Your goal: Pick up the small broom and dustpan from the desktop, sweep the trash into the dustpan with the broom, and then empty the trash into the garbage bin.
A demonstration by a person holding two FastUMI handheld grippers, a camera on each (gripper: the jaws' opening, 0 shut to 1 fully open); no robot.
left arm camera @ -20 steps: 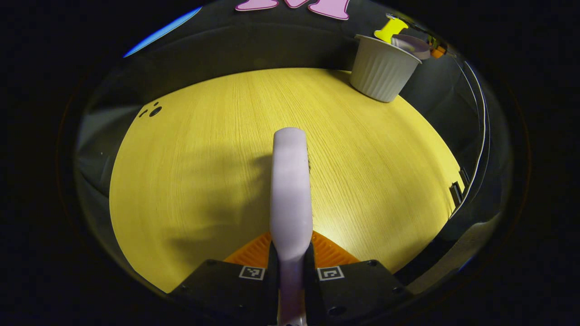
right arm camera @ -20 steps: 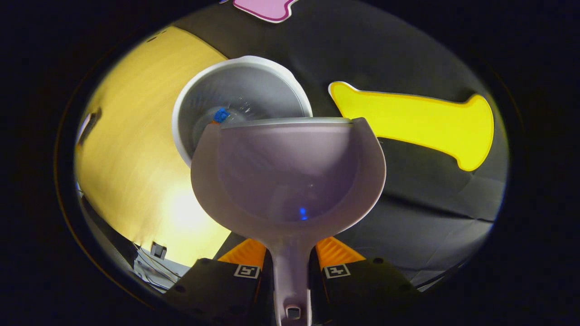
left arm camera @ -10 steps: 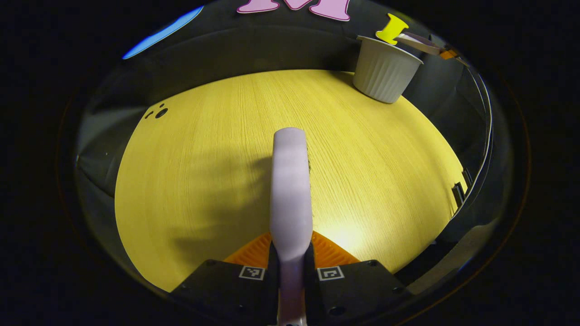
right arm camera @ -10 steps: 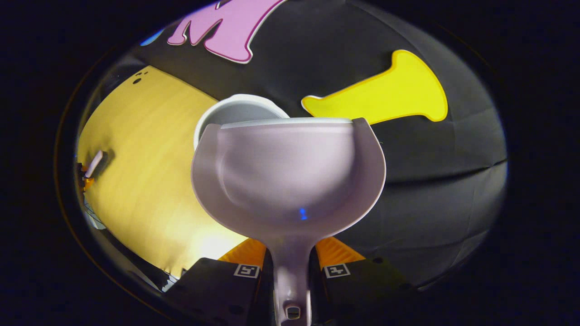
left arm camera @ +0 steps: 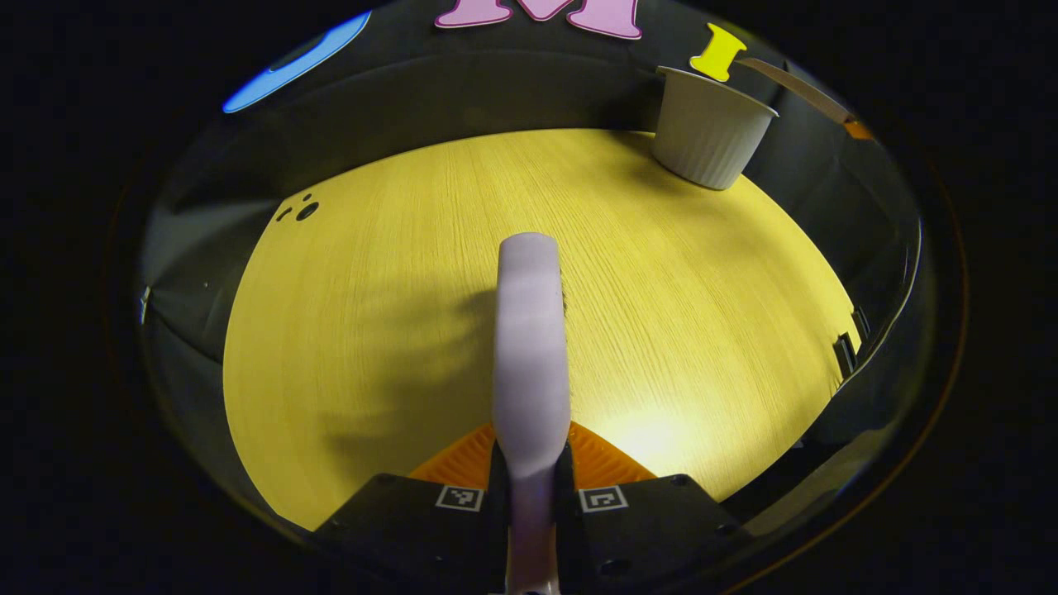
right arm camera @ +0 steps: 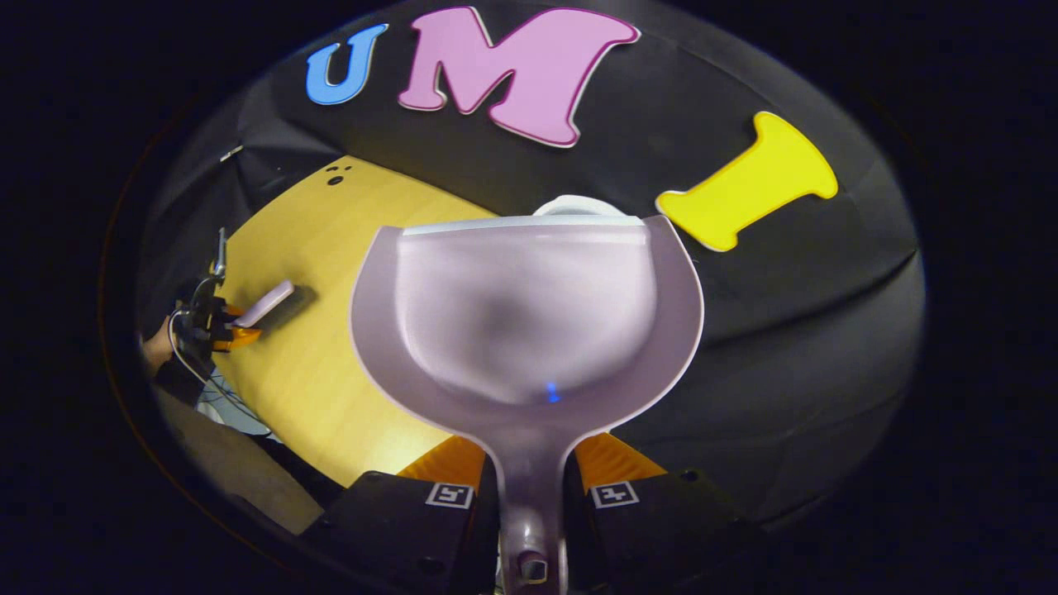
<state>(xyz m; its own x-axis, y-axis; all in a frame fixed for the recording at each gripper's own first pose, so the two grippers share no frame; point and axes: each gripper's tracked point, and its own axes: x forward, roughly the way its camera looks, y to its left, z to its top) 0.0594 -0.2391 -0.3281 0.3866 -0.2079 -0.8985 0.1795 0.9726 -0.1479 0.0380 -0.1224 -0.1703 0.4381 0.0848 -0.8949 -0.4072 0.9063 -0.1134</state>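
Observation:
My left gripper (left arm camera: 531, 463) is shut on the handle of the small pale lilac broom (left arm camera: 530, 330), which points forward above the yellow wooden desktop (left arm camera: 397, 273). The white ribbed garbage bin (left arm camera: 709, 128) stands at the desk's far right corner. In the right gripper view, my right gripper (right arm camera: 529, 475) is shut on the handle of the pale lilac dustpan (right arm camera: 526, 318), held level in front of the camera; its pan looks empty. Just the bin's rim (right arm camera: 579, 205) peeks over the dustpan's front edge. Far off at the left, the left gripper (right arm camera: 216, 324) holds the broom (right arm camera: 264, 303).
The desktop (right arm camera: 331, 273) ends at the booth's black cloth wall at the back and sides. Small dark holes (left arm camera: 299, 210) mark the desk's far left. A person's hand and a cable (right arm camera: 178, 351) show behind the left gripper. The dustpan's edge (left arm camera: 798, 87) shows beyond the bin.
The right gripper has lifted the dustpan back from tipped over the bin to level, so the bin's inside dropped out of sight. The left gripper has drifted slightly back, broom still held.

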